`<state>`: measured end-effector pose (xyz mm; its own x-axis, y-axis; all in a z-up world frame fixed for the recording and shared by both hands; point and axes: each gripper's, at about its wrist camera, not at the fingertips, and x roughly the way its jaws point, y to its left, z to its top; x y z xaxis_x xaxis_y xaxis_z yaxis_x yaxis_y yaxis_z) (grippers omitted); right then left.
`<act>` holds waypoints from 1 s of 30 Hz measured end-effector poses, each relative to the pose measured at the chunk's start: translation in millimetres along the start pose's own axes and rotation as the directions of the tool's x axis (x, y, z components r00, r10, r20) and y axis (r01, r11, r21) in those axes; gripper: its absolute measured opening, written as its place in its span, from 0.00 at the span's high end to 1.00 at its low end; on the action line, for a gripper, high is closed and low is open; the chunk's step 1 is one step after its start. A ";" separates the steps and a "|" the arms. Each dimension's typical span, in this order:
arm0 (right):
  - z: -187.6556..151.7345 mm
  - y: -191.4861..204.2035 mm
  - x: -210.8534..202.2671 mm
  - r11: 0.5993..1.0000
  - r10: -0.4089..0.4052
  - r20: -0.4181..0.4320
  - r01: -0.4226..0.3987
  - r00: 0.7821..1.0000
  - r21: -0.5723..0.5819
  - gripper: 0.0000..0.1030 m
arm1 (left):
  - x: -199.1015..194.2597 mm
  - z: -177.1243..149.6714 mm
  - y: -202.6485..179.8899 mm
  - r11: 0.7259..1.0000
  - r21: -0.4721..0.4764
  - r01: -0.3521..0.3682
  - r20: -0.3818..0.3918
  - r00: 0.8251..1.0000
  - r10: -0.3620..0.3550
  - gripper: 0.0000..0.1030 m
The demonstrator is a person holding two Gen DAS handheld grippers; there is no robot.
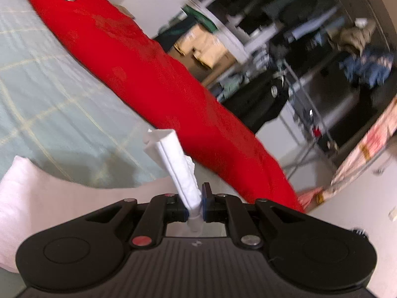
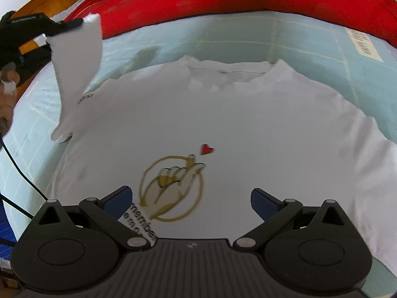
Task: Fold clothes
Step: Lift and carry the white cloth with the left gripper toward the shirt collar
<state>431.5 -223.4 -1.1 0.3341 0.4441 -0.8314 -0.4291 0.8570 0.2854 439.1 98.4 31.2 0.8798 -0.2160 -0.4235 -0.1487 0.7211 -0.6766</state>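
closest in the right wrist view, the right gripper (image 2: 191,200) is hovering with its blue-padded fingers spread wide apart and nothing between them. right beyond it, the white cotton t-shirt (image 2: 248,124) is lying front up on the pale green checked bedsheet (image 2: 297,42), its printed gold circle with a finger-heart hand (image 2: 172,188) sitting between the open fingers and a small red heart (image 2: 206,149) just past the print. the collar is pointing away from the camera. at the left edge of that view, the left gripper (image 2: 62,26) is pinching the shirt's sleeve (image 2: 77,74) and lifting it off the sheet, so the cloth is hanging in a tall white flap down to the shirt's body. a black cable (image 2: 17,168) is trailing across the bed edge below it.

in the left wrist view, the left gripper (image 1: 196,206) is closed almost fully on a bunched fold of that white fabric (image 1: 173,159), which is sticking up between the pads. more of the shirt is lying low at the left. farther off, a long red plush pillow (image 1: 148,74) is running along the far side of the sheet, and behind it blurred cardboard boxes (image 1: 206,49) and a metal rack with dark clothes (image 1: 310,87) are standing against the wall.
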 end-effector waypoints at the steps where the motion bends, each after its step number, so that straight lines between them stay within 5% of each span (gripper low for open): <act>1: -1.6 -3.3 -1.7 1.000 -0.004 0.003 0.004 1.000 0.005 0.00 | 5.1 -5.5 -4.5 1.000 0.024 -0.012 -0.017 1.000 0.012 0.93; 12: -13.5 -25.5 -11.3 0.997 -0.044 0.016 0.043 0.999 0.060 0.00 | 39.1 -57.7 -44.9 0.976 0.215 -0.028 -0.149 0.987 0.061 0.93; 30: -16.7 -39.7 -16.2 0.990 -0.105 0.019 0.103 0.994 0.091 0.00 | 51.9 -114.2 -109.7 0.889 0.449 0.091 -0.268 0.963 0.037 0.93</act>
<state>429.1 -269.0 -6.9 0.3937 0.3563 -0.8474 -0.3141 0.9185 0.2402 449.5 -67.1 14.8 0.7206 -0.3574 -0.5941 0.1505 0.9171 -0.3692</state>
